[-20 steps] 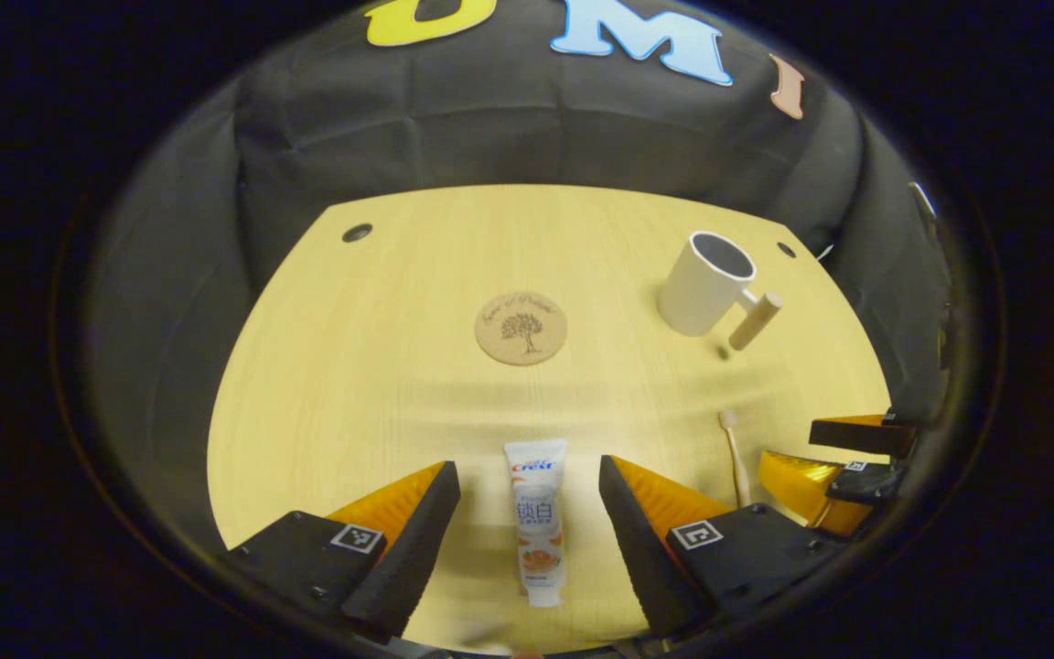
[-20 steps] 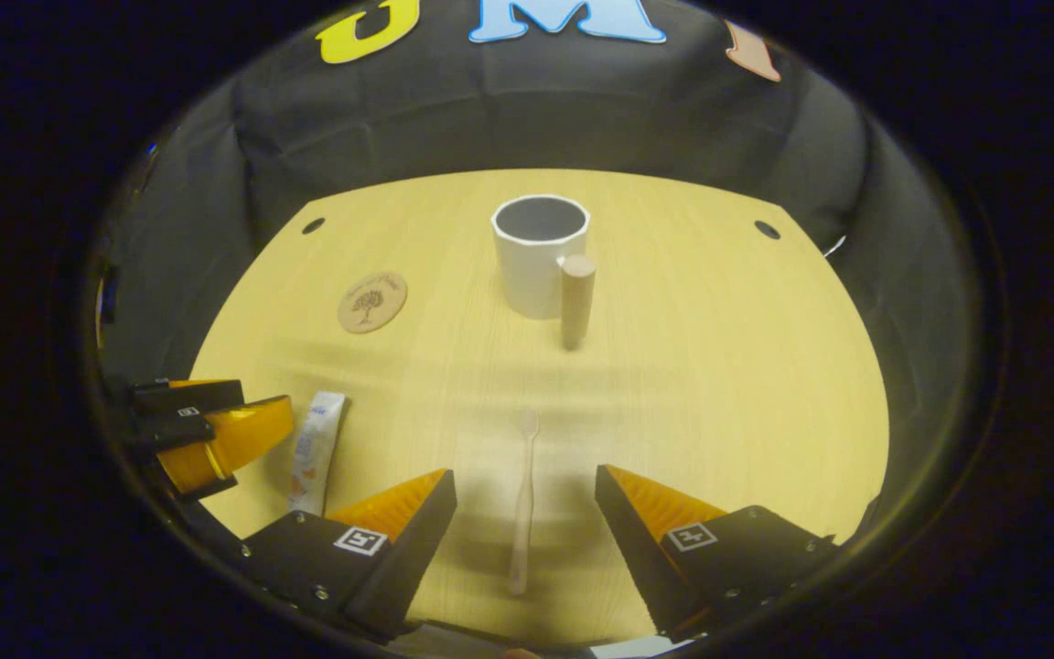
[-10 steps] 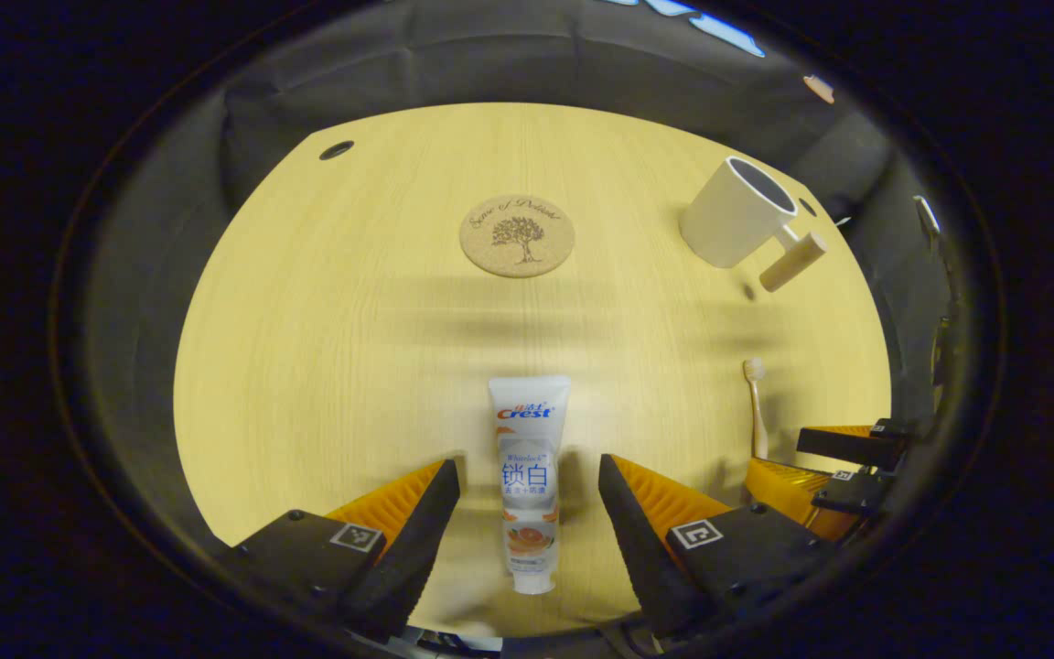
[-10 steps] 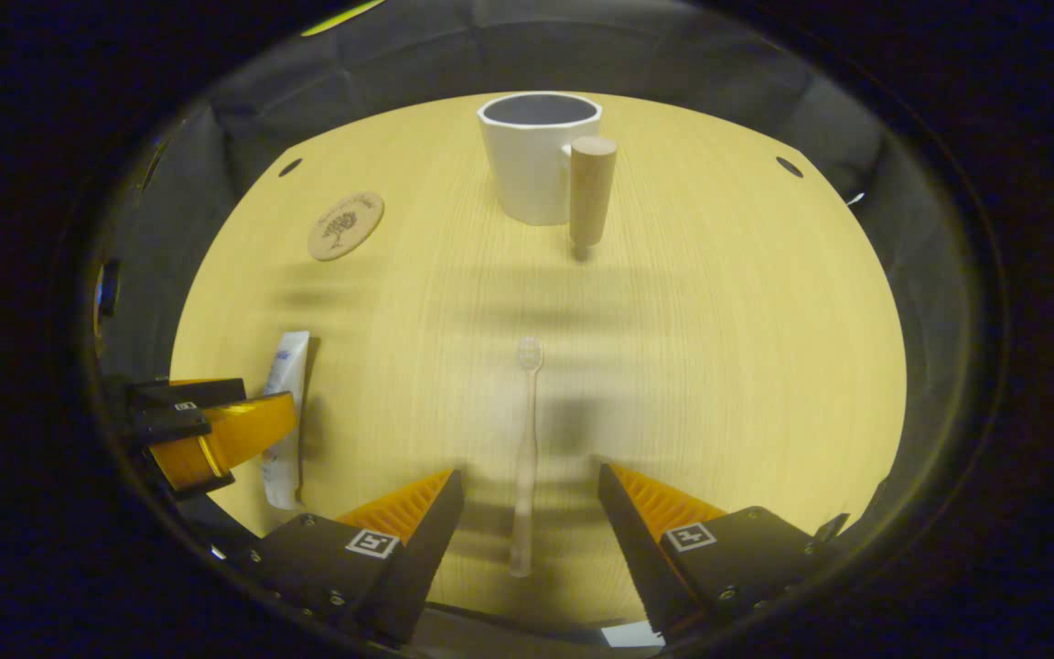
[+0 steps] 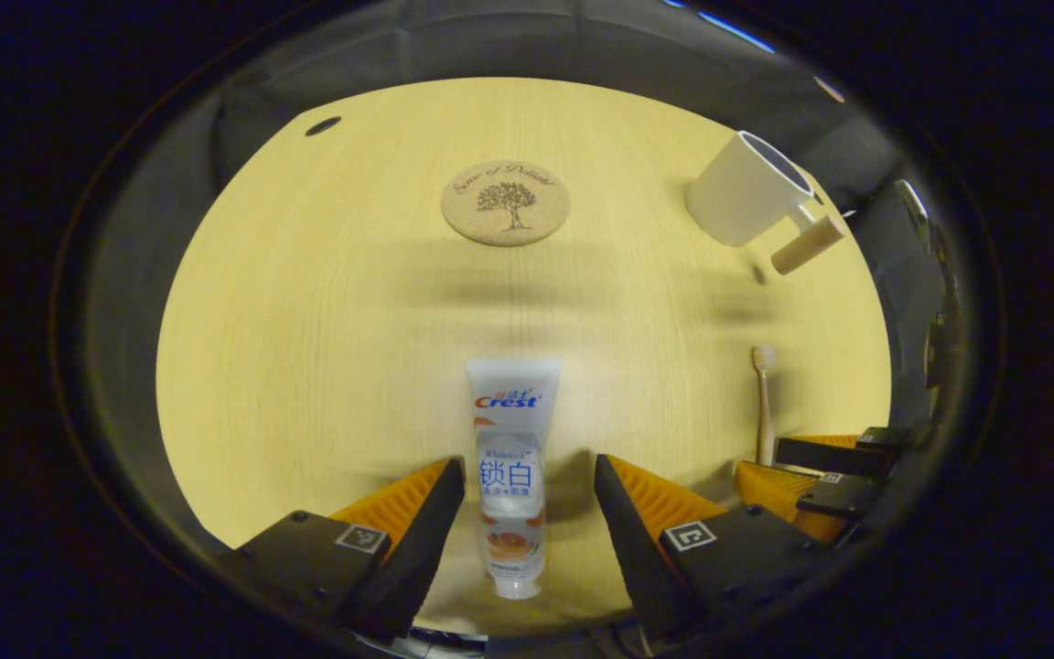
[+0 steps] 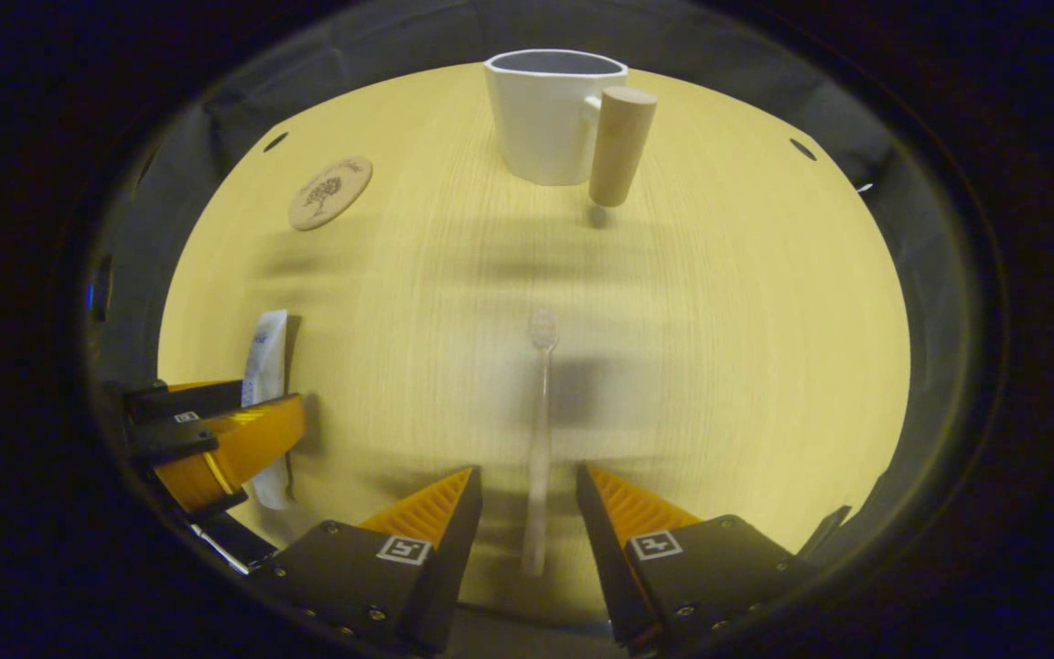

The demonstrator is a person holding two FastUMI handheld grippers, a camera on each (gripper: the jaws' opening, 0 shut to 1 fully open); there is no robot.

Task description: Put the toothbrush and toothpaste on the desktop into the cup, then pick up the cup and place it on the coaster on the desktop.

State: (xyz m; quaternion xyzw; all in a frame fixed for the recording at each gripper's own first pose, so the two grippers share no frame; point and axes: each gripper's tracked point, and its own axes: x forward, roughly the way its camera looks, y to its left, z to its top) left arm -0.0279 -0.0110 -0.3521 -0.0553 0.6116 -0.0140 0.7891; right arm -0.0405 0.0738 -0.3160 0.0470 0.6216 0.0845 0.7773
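Pale wood bench (image 5: 307, 320) carries everything, and none of the task looks done to me yet: the toothpaste (image 5: 510, 467) lies flat on it, the toothbrush (image 6: 540, 430) lies flat on it, the white cup (image 6: 550, 114) stands empty as far as I can see into it, and the cork coaster (image 5: 506, 189) sits bare, well apart from the cup. So I judge we are at the very first step, both pick-ups, with the two drops into the cup and the carry to the coaster all left to do

My left tool (image 5: 527, 513) is spread wide, one finger on each side of the toothpaste tube. The tube runs lengthwise between them, cap end nearest the camera, and I see a gap on both sides, so nothing is pressed. In the right gripper view that same tool (image 6: 234, 439) sits at the left edge, over the tube's near end

My right tool (image 6: 527, 526) is also parted, though less so, straddling the handle end of the toothbrush. The brush head points away toward the cup. The fingers look close to the handle, but I see bench on either side of it, so I take it as not yet gripped. Whether the fingertips touch the bench I cannot tell. The cup's wooden handle (image 6: 620, 145) faces this tool
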